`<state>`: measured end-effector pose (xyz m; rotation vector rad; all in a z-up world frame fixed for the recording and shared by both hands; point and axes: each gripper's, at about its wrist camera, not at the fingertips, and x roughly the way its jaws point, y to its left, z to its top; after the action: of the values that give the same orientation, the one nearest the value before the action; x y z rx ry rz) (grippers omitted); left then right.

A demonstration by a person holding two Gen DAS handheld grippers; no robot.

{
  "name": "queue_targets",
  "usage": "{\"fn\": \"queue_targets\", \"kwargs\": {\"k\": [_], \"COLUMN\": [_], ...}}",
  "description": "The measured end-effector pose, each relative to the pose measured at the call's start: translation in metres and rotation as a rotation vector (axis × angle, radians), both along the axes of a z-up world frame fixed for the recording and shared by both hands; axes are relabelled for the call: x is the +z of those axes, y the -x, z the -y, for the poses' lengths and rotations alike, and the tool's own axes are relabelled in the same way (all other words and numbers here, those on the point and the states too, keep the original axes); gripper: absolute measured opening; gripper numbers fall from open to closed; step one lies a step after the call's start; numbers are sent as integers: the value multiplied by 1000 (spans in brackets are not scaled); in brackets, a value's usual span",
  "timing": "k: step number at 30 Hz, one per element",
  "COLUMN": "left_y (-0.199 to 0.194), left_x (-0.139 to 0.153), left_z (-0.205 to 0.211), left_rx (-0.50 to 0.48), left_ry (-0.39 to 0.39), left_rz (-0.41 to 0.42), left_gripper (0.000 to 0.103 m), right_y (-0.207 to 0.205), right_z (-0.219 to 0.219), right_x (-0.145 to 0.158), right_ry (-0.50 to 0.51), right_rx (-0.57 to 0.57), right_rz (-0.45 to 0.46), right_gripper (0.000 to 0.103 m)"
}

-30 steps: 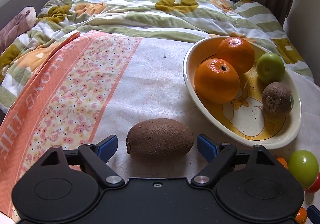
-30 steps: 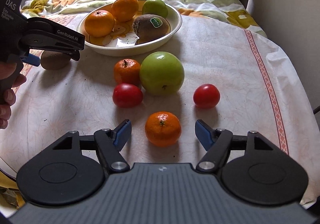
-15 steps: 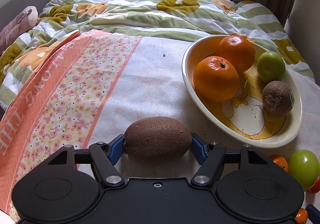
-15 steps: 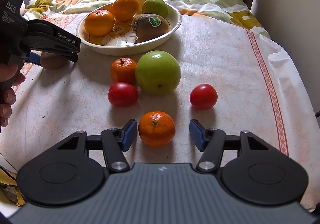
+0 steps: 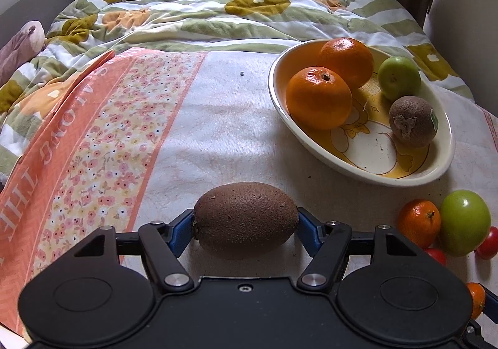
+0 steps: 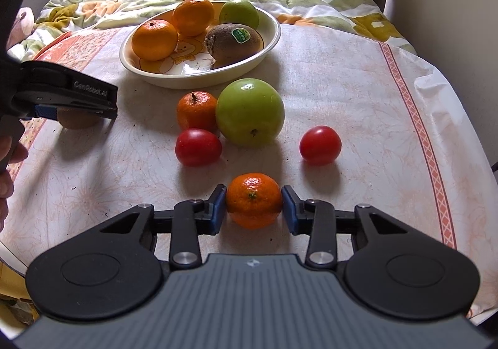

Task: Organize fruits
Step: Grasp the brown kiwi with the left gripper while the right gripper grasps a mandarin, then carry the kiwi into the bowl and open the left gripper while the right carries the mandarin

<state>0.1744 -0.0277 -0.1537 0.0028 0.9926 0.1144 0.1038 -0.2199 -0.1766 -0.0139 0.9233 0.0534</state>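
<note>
My left gripper (image 5: 246, 221) is shut on a brown kiwi (image 5: 245, 219), held lengthwise between the blue pads just above the tablecloth. My right gripper (image 6: 253, 205) is shut on a small mandarin (image 6: 253, 205) near the table's front. A cream bowl (image 6: 270, 40) at the back holds two oranges (image 6: 154, 39), a small green apple (image 6: 239, 13) and a stickered kiwi (image 6: 232, 40). It also shows in the left wrist view (image 5: 442, 162). Loose on the cloth lie a big green apple (image 6: 250, 111), a mandarin (image 6: 196, 110) and two red tomatoes (image 6: 198, 147) (image 6: 320, 145).
The table wears a white cloth with an orange floral band (image 5: 93, 143) on the left. A green striped quilt (image 5: 218, 19) lies behind the table. A wall (image 6: 451, 6) stands close on the right. The left gripper body (image 6: 62, 93) shows in the right wrist view.
Both grippers closed: the left jaws shut on the kiwi and the right jaws shut on the front mandarin. The left gripper has lifted slightly with the kiwi.
</note>
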Motion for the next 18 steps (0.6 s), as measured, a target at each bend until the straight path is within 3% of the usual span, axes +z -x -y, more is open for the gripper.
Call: {"fn": "queue_targets", "kwargs": {"k": [10, 18], "left_y": [17, 25], "left_x": [22, 56], "left_z": [-11, -13], "left_rx": [-54, -148], "left_ry": [11, 16], "left_rz": [53, 119], "left_gripper": [72, 72], "right_y": [10, 17], "right_z": [-3, -9], "right_x": [12, 42], "right_ry": [-13, -41], "right_rx": [-62, -98], "right_rz": [28, 74], "right_gripper": [53, 52]}}
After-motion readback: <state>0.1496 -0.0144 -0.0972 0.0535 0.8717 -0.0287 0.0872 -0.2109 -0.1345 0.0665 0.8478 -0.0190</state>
